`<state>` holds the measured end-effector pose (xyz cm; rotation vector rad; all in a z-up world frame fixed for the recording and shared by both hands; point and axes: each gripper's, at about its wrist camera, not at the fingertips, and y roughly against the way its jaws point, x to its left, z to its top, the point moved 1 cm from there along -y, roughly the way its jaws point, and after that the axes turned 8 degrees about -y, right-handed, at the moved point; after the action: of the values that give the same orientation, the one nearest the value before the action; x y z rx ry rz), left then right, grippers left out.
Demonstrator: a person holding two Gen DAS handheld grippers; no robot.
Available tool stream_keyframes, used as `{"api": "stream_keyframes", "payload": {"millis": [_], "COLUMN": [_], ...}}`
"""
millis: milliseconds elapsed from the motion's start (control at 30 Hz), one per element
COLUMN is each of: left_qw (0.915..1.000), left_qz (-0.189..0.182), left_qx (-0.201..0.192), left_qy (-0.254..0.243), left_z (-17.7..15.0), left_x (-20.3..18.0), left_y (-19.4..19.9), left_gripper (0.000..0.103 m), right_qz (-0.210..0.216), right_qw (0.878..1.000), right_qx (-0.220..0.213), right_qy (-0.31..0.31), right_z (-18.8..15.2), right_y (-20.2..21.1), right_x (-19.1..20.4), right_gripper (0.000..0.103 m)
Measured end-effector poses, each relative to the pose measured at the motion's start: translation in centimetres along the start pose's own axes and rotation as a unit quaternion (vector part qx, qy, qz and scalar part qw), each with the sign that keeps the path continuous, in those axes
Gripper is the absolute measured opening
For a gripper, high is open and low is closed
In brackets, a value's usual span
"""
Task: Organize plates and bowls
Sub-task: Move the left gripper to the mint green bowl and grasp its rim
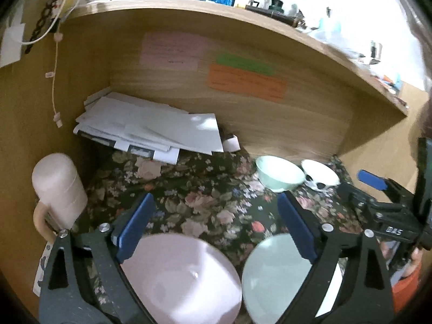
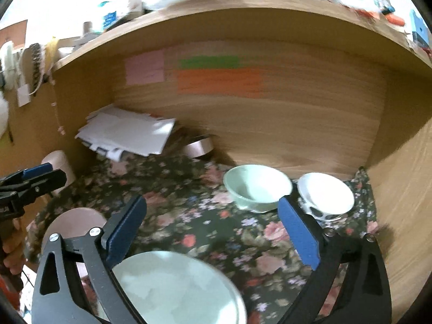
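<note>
On the floral cloth [image 1: 210, 194] a pink plate [image 1: 183, 278] lies flat just below my left gripper [image 1: 216, 226], which is open with nothing between its blue pads. A mint plate [image 1: 278, 272] lies beside it on the right. In the right wrist view that mint plate [image 2: 178, 289] sits under my right gripper [image 2: 212, 230], also open and holding nothing, with the pink plate [image 2: 75, 221] to its left. Farther back stand a mint bowl [image 2: 256, 186] and a white bowl with dark markings [image 2: 326, 194], side by side and upright, against the wooden back wall.
A heap of white papers [image 1: 151, 129] lies at the back left, with a round metal tin [image 2: 198, 145] behind it. A pink lidded mug [image 1: 58, 186] stands by the left wall. Wooden walls close in the back and both sides under a cluttered shelf [image 1: 189, 2].
</note>
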<state>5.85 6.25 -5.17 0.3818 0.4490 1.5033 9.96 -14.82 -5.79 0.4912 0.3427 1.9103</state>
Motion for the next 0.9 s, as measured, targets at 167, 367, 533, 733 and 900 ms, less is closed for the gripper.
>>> {"api": "stream_keyframes", "payload": {"millis": [167,367,533,733,900], "left_qw": [0.9997,0.9988,0.9969,0.9943,0.9884], "left_qz": [0.008,0.009,0.005,0.008,0.028], "left_qx": [0.024,0.041,0.067,0.095,0.134], "left_qy": [-0.004,-0.026,-0.041,-0.048,-0.066], "left_z": [1.2,2.0,2.5,2.7,1.9], "left_x": [-1.2,-3.0,-4.0,-4.9,-5.6], "left_y": [-3.1,-6.2,-9.0,-12.2,-15.0], "left_gripper": [0.096,0.096,0.096,0.096,0.096], "right_qz": [-0.024,-0.038,-0.051,-0.068,-0.060], "right_qw": [1.000,0.999,0.997,0.993,0.988], "right_qx": [0.002,0.030,0.053,0.085,0.127], "right_qy": [-0.005,-0.025,-0.031,-0.040,-0.063], "right_z": [0.7,1.1,1.1,0.8,0.4], "right_y": [-1.6,-5.0,-8.0,-12.4,-15.5], "right_x": [-2.7,-5.7,-7.4,-9.4,-11.0], "right_gripper": [0.098,0.098,0.098,0.095,0.077]}}
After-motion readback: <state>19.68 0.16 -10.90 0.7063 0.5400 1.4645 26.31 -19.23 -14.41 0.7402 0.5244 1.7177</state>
